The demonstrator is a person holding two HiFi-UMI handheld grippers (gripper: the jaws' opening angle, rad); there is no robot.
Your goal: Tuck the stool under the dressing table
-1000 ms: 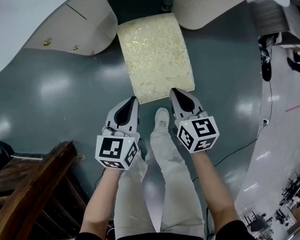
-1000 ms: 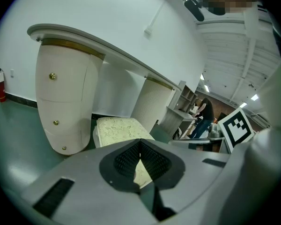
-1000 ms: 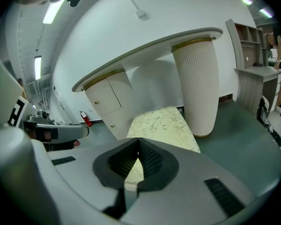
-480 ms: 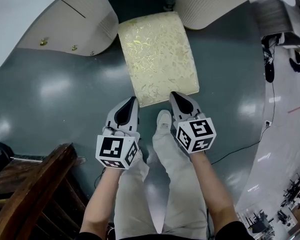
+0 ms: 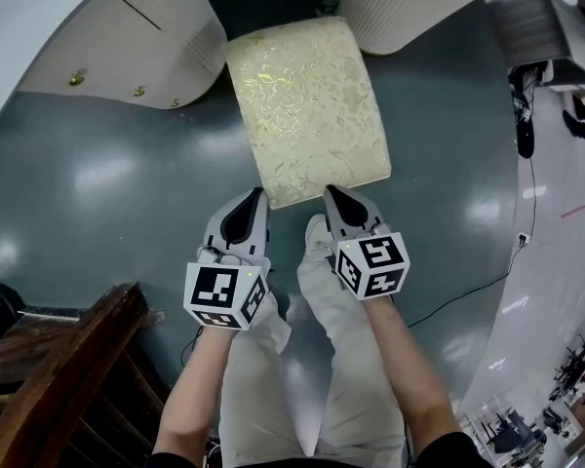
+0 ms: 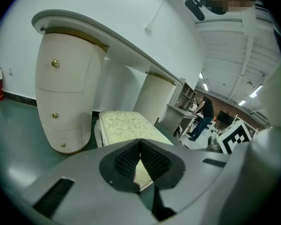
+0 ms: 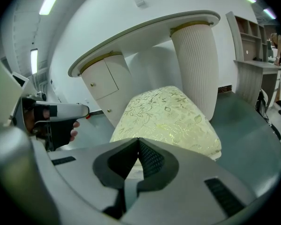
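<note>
Both tools are pressed together and pinch nothing. The left tool and the right tool have their tips at the near edge of the stool, which lies directly ahead of them; real contact I cannot confirm. Compared with one second ago, the stool stands a little further forward. Its far end is now between the two pedestals of the dressing table. In my judgement the pushing works, but most of the seat is still outside, so more forward pushing is needed.
</note>
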